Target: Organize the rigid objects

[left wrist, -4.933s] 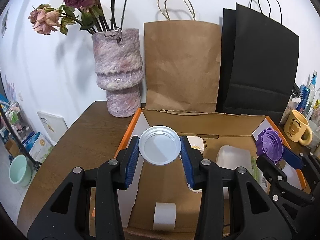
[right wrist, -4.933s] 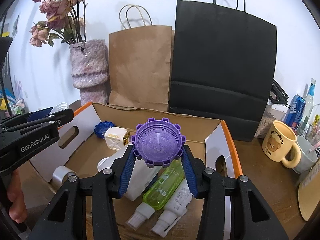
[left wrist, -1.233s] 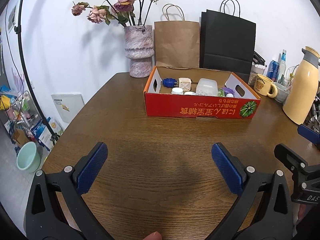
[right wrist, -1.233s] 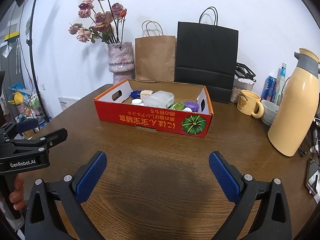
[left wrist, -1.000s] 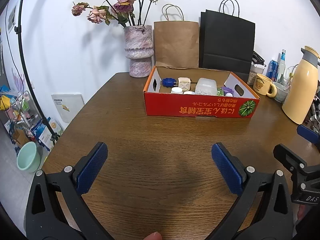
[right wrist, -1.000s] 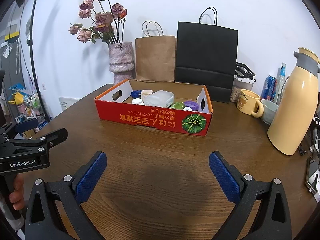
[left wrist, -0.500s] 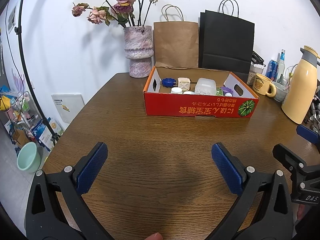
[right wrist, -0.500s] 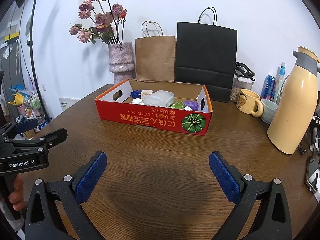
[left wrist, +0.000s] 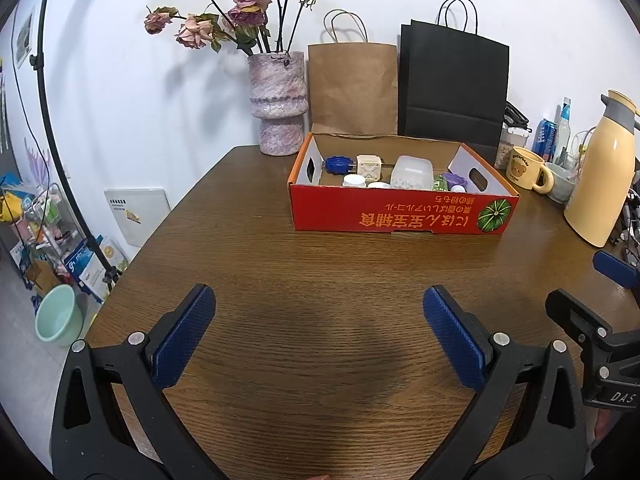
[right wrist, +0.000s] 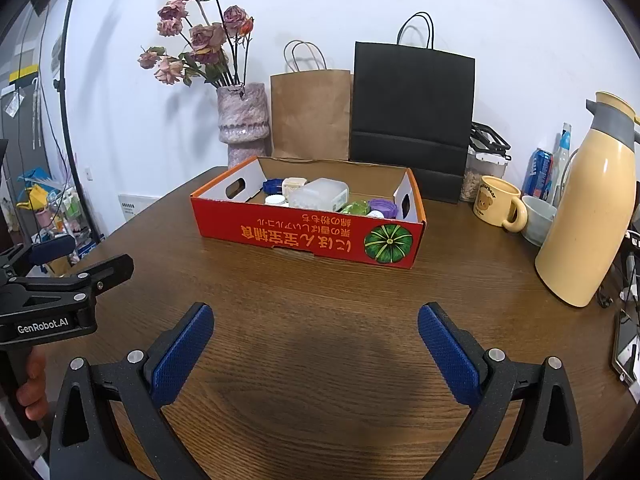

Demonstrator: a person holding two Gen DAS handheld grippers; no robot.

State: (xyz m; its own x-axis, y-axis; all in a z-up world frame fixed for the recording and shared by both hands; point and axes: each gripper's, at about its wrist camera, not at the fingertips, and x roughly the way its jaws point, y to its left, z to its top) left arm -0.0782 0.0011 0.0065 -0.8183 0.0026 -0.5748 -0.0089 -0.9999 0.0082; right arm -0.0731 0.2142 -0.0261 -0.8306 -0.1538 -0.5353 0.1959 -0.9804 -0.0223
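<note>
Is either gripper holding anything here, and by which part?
Nothing is held. The left gripper and right gripper are both open above the table, short of the box.

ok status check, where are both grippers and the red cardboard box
Left gripper open, empty, over bare wooden table. Right gripper open, empty. Red cardboard box upright ahead, purple ridged lid and white lid inside. Nothing between grippers and box.

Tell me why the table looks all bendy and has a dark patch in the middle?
In both wrist views the fisheye lens curves the table, so its straight edges bulge. In the left wrist view the dark patch lies between the open left gripper fingers; it is a soft shadow. The right wrist view shows the same under the open right gripper.
</note>
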